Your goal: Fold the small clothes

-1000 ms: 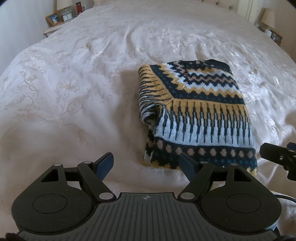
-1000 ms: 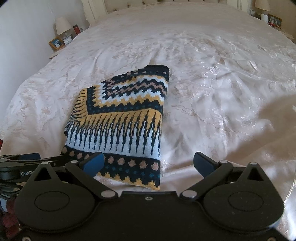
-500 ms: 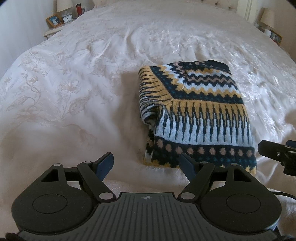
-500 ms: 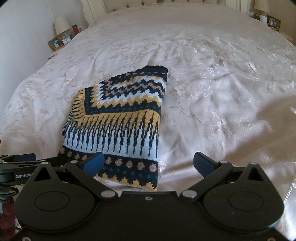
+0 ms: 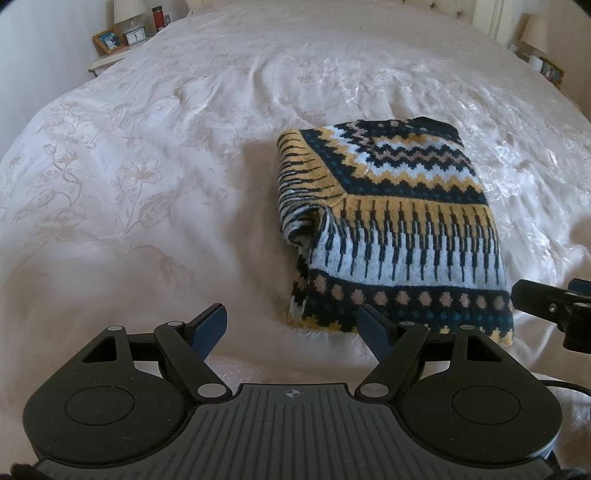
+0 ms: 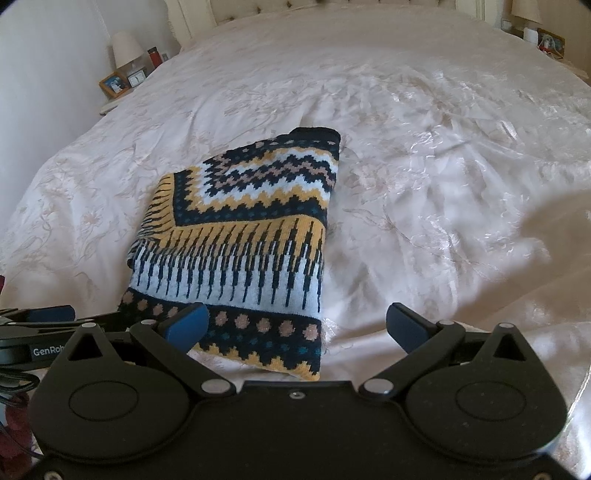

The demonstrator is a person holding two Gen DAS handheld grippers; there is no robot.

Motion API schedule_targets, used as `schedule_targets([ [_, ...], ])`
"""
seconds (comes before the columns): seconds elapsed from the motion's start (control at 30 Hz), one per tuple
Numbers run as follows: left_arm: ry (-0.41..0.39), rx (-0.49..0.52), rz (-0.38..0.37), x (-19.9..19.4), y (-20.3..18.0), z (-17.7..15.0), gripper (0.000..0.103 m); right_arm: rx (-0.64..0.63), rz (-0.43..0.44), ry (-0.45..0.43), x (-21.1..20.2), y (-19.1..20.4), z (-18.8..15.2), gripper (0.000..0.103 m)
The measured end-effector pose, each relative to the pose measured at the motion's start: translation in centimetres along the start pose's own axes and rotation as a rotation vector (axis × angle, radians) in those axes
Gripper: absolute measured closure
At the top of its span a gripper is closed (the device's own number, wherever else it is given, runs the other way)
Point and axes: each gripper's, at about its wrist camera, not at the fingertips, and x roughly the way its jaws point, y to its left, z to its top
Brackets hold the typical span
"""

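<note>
A knitted sweater (image 5: 391, 229) in navy, yellow, pale blue and tan patterns lies folded into a rectangle on the cream bedspread (image 5: 147, 184). My left gripper (image 5: 293, 325) hovers open just short of the sweater's near left corner, nothing between its blue pads. In the right wrist view the same sweater (image 6: 243, 251) lies ahead and to the left. My right gripper (image 6: 297, 325) is open over the sweater's near right corner, holding nothing. The right gripper's tip (image 5: 546, 302) shows at the left view's right edge, and the left gripper (image 6: 44, 325) shows at the right view's left edge.
The embroidered bedspread (image 6: 443, 166) spreads wide on all sides of the sweater. A bedside table with a lamp (image 5: 129, 7), a picture frame (image 5: 108, 40) and a red bottle stands at the far left. Another lamp (image 5: 535, 31) stands far right. A tufted headboard (image 6: 295, 5) is at the back.
Both views have shifted very slightly, with the sweater a touch lower in frame. Both grippers stay open and the sweater lies as before.
</note>
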Motion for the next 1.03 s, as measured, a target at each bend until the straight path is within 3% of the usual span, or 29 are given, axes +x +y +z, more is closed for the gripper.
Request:
schedule_targets([
  [1.03,0.016,-0.001,-0.001,0.34,-0.32,-0.07,0.027,-0.020,0.010,0.011,0.49,0.47,0.34,0.001],
])
